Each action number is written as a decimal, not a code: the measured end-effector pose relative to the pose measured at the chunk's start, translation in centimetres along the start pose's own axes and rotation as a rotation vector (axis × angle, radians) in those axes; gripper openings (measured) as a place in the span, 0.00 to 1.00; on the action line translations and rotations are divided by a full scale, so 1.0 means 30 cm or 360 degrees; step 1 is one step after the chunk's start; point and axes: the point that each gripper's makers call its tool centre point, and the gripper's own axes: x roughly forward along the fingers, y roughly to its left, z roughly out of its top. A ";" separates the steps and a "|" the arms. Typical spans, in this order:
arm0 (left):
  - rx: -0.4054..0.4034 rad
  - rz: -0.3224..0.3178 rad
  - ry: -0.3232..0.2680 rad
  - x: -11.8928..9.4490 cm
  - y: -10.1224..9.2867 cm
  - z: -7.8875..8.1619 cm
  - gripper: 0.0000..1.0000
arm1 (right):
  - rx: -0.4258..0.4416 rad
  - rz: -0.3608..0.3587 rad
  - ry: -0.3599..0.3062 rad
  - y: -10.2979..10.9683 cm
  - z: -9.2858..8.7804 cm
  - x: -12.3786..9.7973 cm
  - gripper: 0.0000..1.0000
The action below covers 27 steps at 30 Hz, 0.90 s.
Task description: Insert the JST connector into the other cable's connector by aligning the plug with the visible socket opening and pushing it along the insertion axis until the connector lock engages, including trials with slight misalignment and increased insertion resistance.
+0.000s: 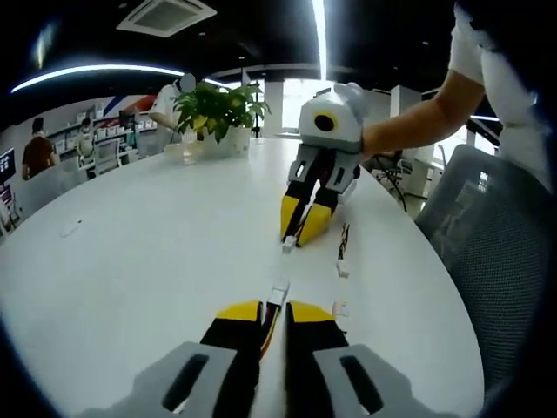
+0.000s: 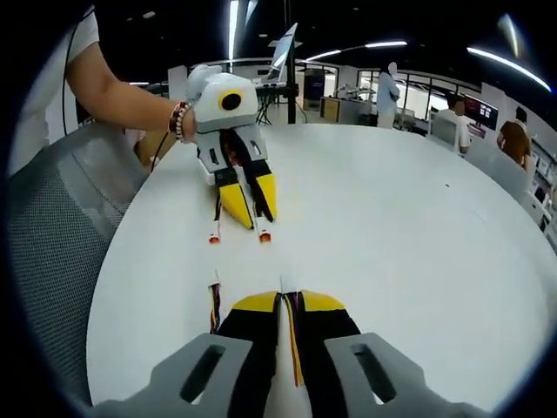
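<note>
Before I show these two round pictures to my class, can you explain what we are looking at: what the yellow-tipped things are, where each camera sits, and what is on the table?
A person holds a two-jaw gripper in each hand; a fisheye camera rides on each. In the left gripper view, the left gripper rises from the bottom, shut on a cable with a white connector, facing the right gripper. The right gripper view looks back the other way: the right gripper, shut on its own cable, faces the left gripper. Both work over a round white table. A spare cable lies loose there. The two held connectors are apart, not yet joined.
</note>
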 end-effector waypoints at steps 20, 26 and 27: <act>0.0021 -0.0006 -0.0001 -0.006 -0.012 0.008 0.01 | -0.0065 -0.0007 -0.0012 0.008 0.012 -0.008 0.05; 0.0052 0.0000 0.0001 -0.013 -0.013 0.021 0.01 | -0.0092 0.0014 -0.0008 0.023 0.029 -0.019 0.05; 0.0059 -0.0001 0.0001 -0.013 -0.014 0.024 0.01 | -0.0099 0.0017 -0.0013 0.025 0.035 -0.021 0.05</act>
